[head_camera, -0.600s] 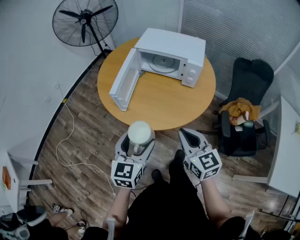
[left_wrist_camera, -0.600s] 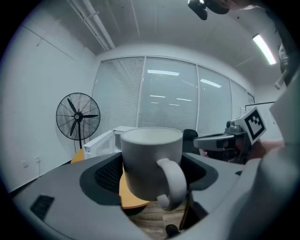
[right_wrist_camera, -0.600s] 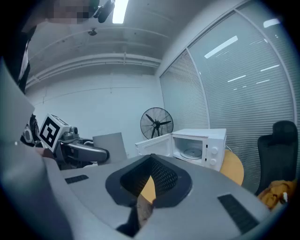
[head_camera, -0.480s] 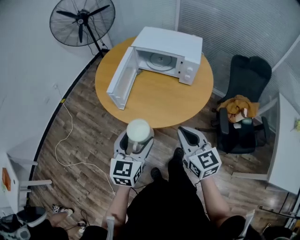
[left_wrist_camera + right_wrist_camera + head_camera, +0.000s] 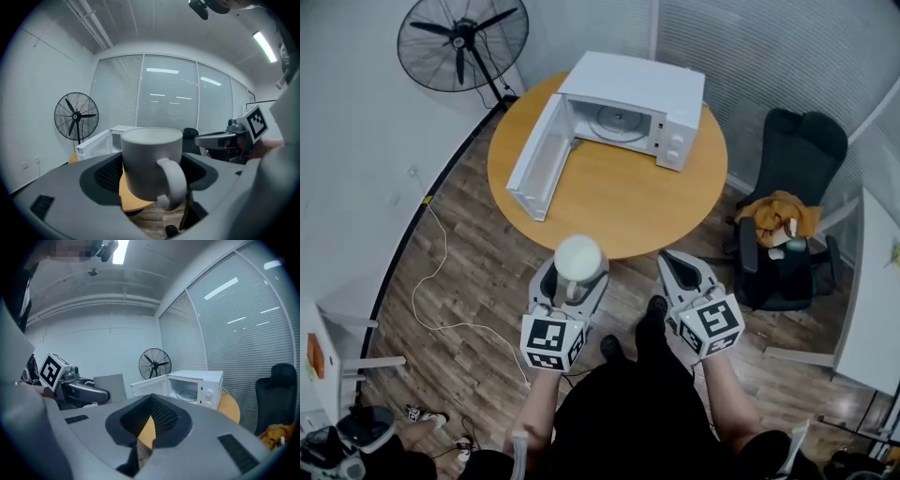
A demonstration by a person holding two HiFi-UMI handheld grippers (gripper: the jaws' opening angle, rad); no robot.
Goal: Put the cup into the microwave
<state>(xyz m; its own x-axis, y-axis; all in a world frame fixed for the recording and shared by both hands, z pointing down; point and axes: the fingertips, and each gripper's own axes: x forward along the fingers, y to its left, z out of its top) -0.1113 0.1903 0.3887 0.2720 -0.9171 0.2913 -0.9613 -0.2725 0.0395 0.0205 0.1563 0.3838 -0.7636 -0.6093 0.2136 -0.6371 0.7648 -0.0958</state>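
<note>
A white cup (image 5: pixel 579 260) with its handle toward me is held upright over the floor, just short of the table's near edge, by my left gripper (image 5: pixel 572 279), which is shut on it. In the left gripper view the cup (image 5: pixel 151 161) fills the space between the jaws. The white microwave (image 5: pixel 630 111) stands at the far side of the round wooden table (image 5: pixel 619 202), its door (image 5: pixel 532 159) swung wide open to the left and the glass turntable visible inside. My right gripper (image 5: pixel 679 270) is level with the left one, shut and holding nothing; its own view shows the microwave (image 5: pixel 194 385) ahead.
A standing fan (image 5: pixel 461 42) is beyond the table at the left. A black office chair (image 5: pixel 792 187) with an orange cloth (image 5: pixel 778 220) is at the right, beside a white desk (image 5: pixel 872 309). A white cable (image 5: pixel 431 281) trails over the wooden floor.
The table and microwave have shifted slightly left in the head view. Both grippers and the cup keep their places.
</note>
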